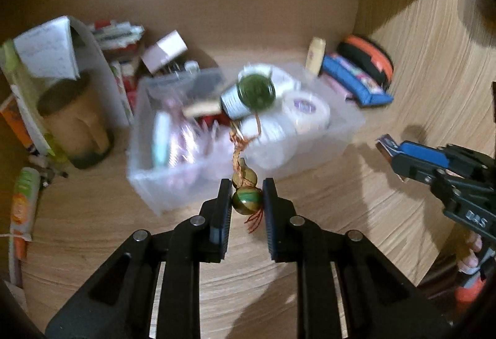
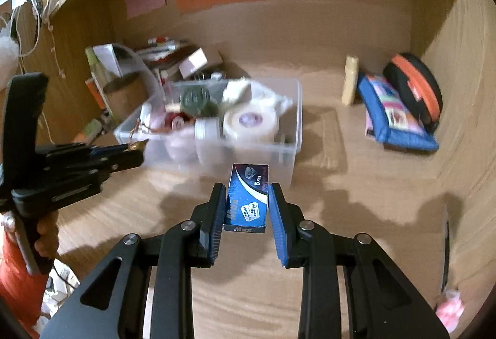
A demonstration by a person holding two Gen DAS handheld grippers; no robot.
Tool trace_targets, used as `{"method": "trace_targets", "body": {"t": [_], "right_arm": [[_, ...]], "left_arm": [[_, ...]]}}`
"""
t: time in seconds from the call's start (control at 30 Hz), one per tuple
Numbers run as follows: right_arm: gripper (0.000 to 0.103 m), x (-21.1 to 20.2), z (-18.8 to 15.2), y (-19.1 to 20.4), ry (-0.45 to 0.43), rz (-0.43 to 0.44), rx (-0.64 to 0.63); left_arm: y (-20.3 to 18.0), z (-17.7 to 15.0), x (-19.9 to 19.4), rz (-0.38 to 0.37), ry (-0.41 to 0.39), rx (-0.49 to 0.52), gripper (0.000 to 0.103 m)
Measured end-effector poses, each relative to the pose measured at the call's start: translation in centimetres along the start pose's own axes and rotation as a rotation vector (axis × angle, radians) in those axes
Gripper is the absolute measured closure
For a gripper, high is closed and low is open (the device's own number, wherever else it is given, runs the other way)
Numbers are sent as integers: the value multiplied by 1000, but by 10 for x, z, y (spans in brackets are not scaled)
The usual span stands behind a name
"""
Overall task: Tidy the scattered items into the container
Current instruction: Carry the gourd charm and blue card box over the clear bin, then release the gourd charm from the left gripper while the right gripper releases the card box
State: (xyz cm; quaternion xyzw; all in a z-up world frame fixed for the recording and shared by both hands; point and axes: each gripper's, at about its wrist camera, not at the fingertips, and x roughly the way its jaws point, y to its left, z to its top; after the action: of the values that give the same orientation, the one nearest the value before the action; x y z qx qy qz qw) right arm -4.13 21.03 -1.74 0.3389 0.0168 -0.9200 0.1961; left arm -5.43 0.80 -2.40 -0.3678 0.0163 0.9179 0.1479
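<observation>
Beads of a green-and-tan gourd charm [image 1: 246, 199] sit clamped between the left gripper [image 1: 247, 196] fingers, its cord trailing toward the clear plastic container [image 1: 198, 184] just beyond. Fingers of the right gripper [image 2: 247, 202] pinch a blue razor-blade box [image 2: 248, 198] near the container's front wall. Both hover above the wooden surface [image 2: 356, 215]; a blue pouch [image 2: 393, 116] lies well apart.

Clear bin [image 1: 173, 193] contents — motion-blurred
</observation>
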Motion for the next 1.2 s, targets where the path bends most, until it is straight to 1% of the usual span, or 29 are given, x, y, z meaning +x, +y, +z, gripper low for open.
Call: {"method": "trace_targets", "body": {"t": [0.23,0.4,0.5,0.83,1.03,1.2], "right_arm": [[77,-1,37,2,-72,-6,-12],[77,6,47,-1,-77,-16,-13],[77,16,49,-6,-64,-22,-3],[77,60,50,-25,14,-20,43],[77,77,52,-26,33,-27,29],[78,81,50,-27,33,-28,24]], "left_arm": [[18,23,-19,3,-65,-25,84],[20,30,-15,3,-74,-21,84],[20,33,-7,-5,-67,-24,84],[24,40,35,-44,-4,-44,84],[29,44,53,-67,26,-49,84],[31,43,64,-83,53,-47,84]]}}
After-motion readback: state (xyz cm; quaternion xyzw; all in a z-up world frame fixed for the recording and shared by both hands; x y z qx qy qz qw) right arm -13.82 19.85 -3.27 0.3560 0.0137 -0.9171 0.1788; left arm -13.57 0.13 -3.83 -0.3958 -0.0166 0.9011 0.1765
